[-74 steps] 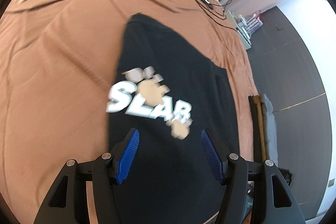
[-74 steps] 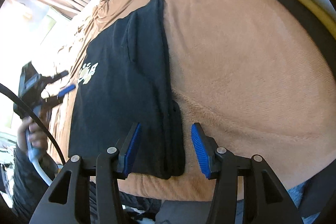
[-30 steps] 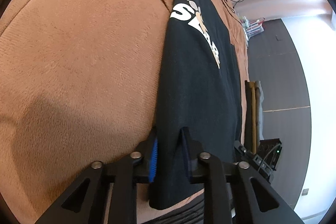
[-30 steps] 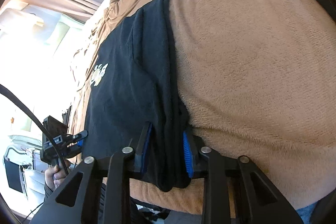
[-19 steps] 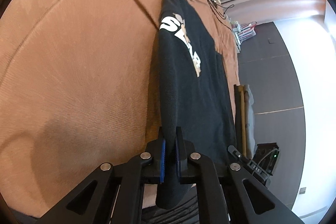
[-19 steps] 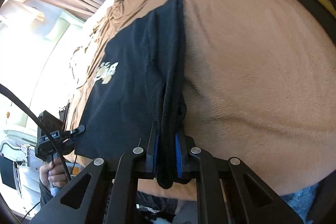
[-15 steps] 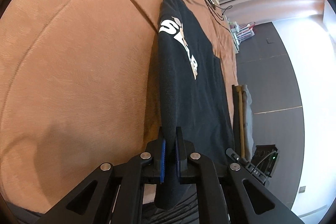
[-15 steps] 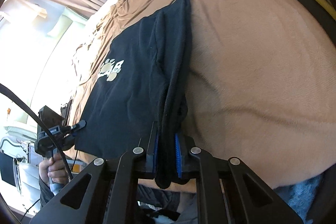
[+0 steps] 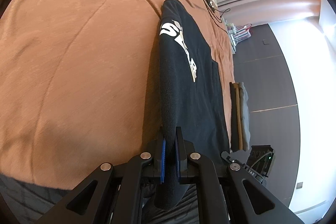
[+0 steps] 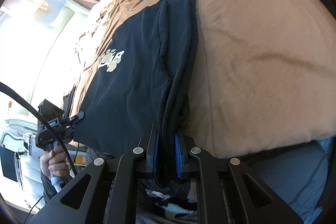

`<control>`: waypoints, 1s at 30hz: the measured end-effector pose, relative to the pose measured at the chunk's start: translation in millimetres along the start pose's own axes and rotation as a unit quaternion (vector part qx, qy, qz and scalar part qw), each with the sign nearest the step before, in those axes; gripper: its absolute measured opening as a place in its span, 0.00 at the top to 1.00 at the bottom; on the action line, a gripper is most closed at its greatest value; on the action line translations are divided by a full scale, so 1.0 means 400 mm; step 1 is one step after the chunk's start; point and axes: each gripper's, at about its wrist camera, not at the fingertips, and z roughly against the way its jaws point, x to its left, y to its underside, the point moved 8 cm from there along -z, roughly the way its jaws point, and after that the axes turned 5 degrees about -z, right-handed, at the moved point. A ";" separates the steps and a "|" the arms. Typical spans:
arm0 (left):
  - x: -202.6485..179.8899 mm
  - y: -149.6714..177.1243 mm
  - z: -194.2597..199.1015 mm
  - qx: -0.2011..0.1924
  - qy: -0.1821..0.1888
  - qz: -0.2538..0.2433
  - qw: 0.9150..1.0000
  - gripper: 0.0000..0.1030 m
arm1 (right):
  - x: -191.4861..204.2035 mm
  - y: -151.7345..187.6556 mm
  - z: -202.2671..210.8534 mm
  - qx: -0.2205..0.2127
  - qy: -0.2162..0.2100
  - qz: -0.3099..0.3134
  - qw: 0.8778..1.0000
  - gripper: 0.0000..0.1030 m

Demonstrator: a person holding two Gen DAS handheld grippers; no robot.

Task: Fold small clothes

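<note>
**Left wrist and right wrist: both near corners pinched, fold not yet made**

Left gripper (image 9: 170, 152): jaws nearly closed on the near edge of the black sweatshirt (image 9: 184, 85). Right gripper (image 10: 166, 155): likewise clamped, on a thick bunch of layers at the other near corner. Near edge raised off the brown blanket (image 9: 73, 56), far end resting on it. Sides apparently turned in already, though hard to confirm from these angles. Left to do: carrying the near edge over to the far end, then adding it to the folded stack (image 9: 240, 114) beside.
</note>
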 end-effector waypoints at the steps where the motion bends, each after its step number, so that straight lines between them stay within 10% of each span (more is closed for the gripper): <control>1: -0.010 0.001 -0.002 0.000 0.001 -0.001 1.000 0.93 | 0.004 0.004 -0.002 0.001 0.001 0.002 1.000 0.91; 9: 0.016 0.004 -0.008 0.007 -0.024 0.004 1.000 0.90 | 0.028 -0.008 -0.053 0.021 0.060 0.012 0.998 0.85; 13: 0.060 -0.022 -0.023 -0.002 -0.027 0.029 0.999 0.65 | 0.015 -0.065 -0.052 0.001 0.065 0.000 0.998 0.40; 30: 0.045 -0.220 -0.129 -0.002 -0.026 0.010 1.000 0.65 | -0.061 -0.251 -0.161 -0.031 -0.032 -0.022 0.999 0.38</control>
